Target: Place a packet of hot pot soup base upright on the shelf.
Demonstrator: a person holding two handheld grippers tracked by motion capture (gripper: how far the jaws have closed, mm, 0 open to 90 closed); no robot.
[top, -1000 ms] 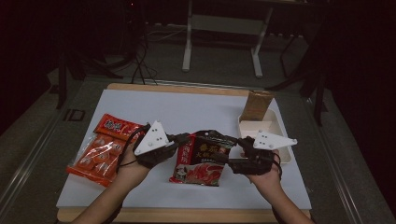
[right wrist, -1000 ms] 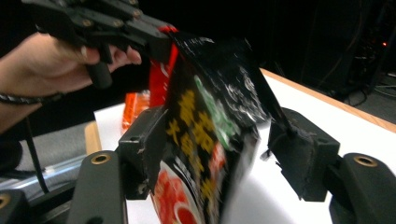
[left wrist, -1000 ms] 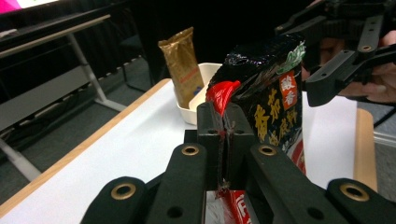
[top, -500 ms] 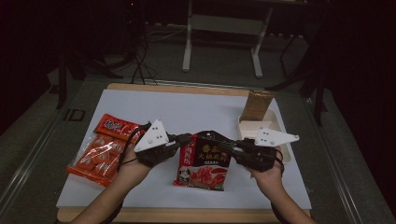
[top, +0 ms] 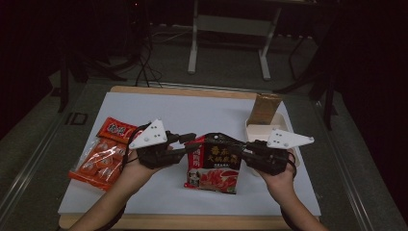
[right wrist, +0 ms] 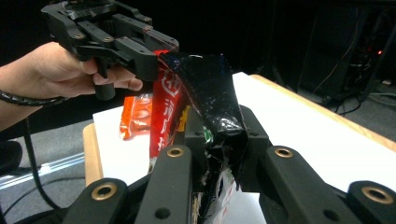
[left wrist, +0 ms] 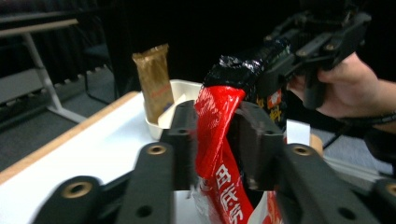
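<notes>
Both grippers are on the pouch (top: 214,163) now, and it's off the worktop (top: 202,110) — a second ago its lower half lay flat near the front edge; now it hangs upright between the two hands, top edge stretched level. That looks like a lift for carrying, or the set-up for a tear across the top.

The left gripper (top: 185,144) has its fingers (left wrist: 183,140) pinching the pouch's red top corner; from its own camera you see the film squeezed between the two black pads. The right gripper (top: 248,150) has its fingers (right wrist: 196,135) clamped on the black top corner opposite, film crumpled in the grip. So the pouch sits mid-air over the front middle of the worktop, held at both upper corners.

Containers: a white tub (top: 255,130) sits by the right edge, just behind the right hand. A brown packet (top: 264,108) stands upright in it, leaning on the back wall; what else lies inside I can't tell.

Over by the left edge an orange snack bag (top: 103,154) lies flat, untouched.
</notes>
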